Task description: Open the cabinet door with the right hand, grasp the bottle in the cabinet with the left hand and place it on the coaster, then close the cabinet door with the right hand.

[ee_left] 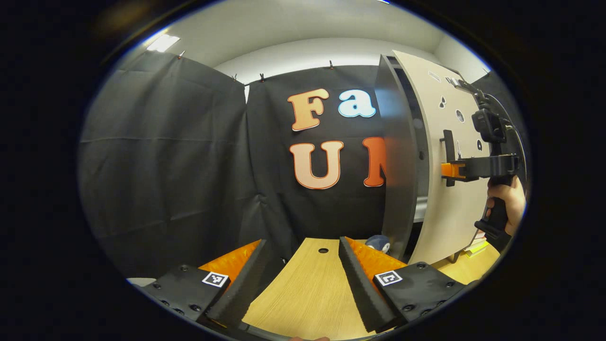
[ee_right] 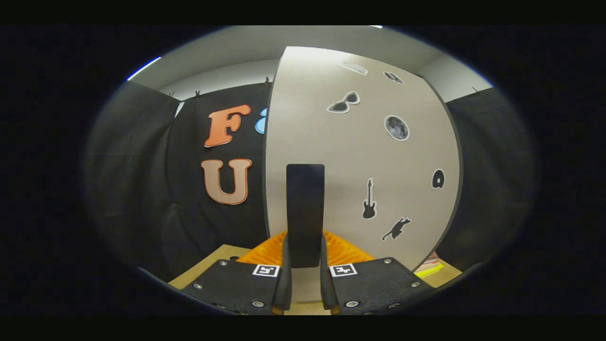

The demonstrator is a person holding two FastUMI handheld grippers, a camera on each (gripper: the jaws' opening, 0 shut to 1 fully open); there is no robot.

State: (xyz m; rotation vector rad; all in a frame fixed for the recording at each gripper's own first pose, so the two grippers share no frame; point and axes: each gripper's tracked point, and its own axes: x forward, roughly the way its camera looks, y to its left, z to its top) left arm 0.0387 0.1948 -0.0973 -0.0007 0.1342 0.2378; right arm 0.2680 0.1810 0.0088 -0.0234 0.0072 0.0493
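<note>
The cabinet (ee_left: 395, 161) stands at the right of the left gripper view, its pale door (ee_left: 440, 118) swung a little way out from the dark side panel. My right gripper (ee_left: 452, 170), held by a hand (ee_left: 510, 201), is clamped on the door's black handle (ee_left: 449, 149). In the right gripper view the door (ee_right: 360, 156), dotted with small stickers, stands close in front, and my right gripper (ee_right: 304, 253) is shut on the upright handle (ee_right: 305, 208). My left gripper (ee_left: 302, 242) hovers open over the wooden table (ee_left: 307, 289), holding nothing. The cabinet's inside is hidden behind the door.
A small blue-grey soft toy (ee_left: 378, 243) lies on the table by the cabinet's foot. A stack of coloured flat items (ee_right: 428, 269) sits beside the cabinet's lower right. The tabletop has a small round hole (ee_left: 323, 250). Black cloth walls close the booth.
</note>
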